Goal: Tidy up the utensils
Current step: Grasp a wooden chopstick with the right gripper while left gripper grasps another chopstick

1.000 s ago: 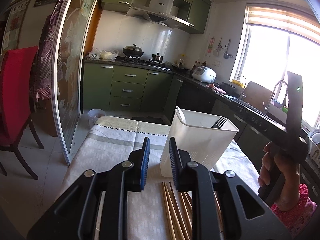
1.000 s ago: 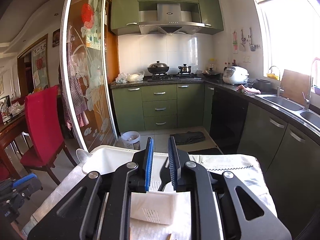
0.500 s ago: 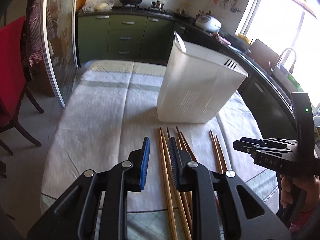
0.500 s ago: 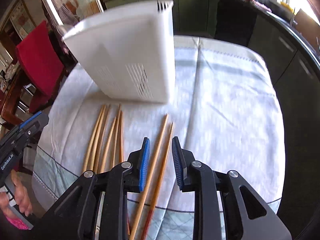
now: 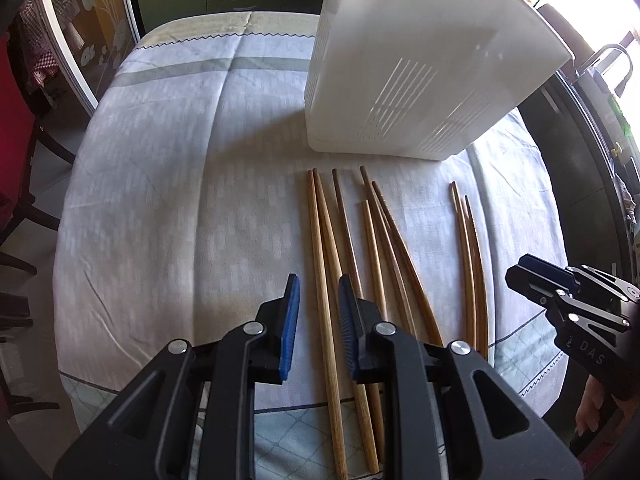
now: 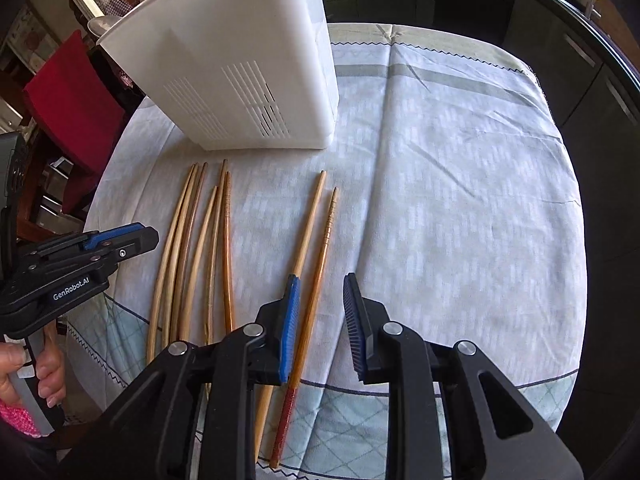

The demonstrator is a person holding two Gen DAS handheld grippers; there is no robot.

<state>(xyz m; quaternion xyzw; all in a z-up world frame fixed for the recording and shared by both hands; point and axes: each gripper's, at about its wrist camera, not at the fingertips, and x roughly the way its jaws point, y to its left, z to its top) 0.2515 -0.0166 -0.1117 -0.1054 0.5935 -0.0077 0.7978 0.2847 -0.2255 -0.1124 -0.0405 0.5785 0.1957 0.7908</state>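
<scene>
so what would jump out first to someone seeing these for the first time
A row of wooden chopsticks lying loose on the pale tablecloth, tips toward a big white slotted utensil holder standing just behind them. Next come the two blue-padded grippers poised above: the left gripper straddling the leftmost sticks, the right gripper over the separate pair on the right, both with a gap between the pads, gripping nothing.
</scene>
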